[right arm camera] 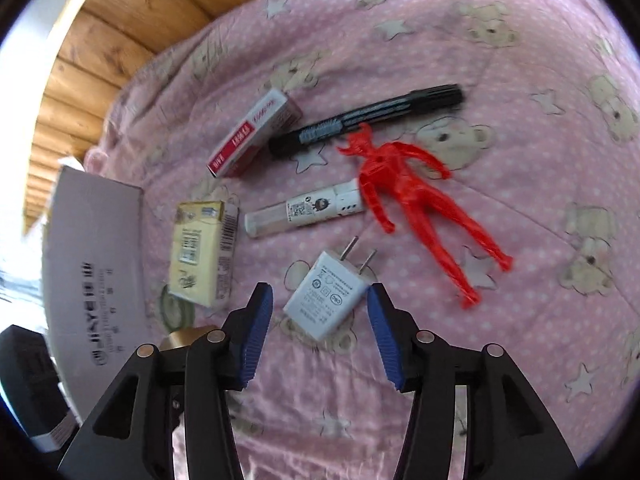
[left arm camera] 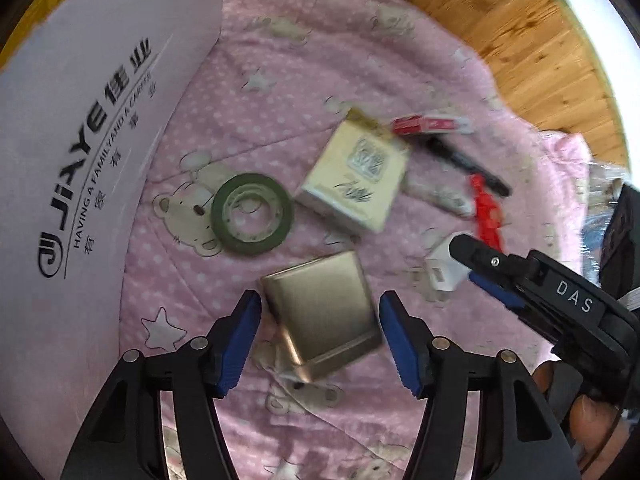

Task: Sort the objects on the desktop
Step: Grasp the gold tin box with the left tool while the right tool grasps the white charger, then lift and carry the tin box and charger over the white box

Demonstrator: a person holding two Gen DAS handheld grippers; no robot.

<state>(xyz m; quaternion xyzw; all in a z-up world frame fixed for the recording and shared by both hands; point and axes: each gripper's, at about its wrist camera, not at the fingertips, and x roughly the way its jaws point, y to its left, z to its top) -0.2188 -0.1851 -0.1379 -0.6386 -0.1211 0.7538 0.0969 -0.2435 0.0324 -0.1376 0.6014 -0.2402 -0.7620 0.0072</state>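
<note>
Left wrist view shows the left gripper with its jaws spread to either side of a flat, brushed gold metal case, which lies on a pink quilted blanket with a bear-and-star print; I cannot tell whether the blue pads touch the case. Just beyond it to the left lies a dark green roll of tape, and to the right of that a cream-coloured cardboard pack. A large white cardboard box with "JIAYE" printed on it stands along the left side. At far right, the right gripper reaches down at a white plug-in charger.

From the right wrist, that gripper's jaws are spread around the white charger, its two metal prongs pointing away. Farther out lie a white tube with a printed label, a red plastic toy figure and a black marker pen. A red and white small box sits far left of the marker, touching its end. The cream pack lies left of the tube, near the white box. Wooden boards show beyond the blanket.
</note>
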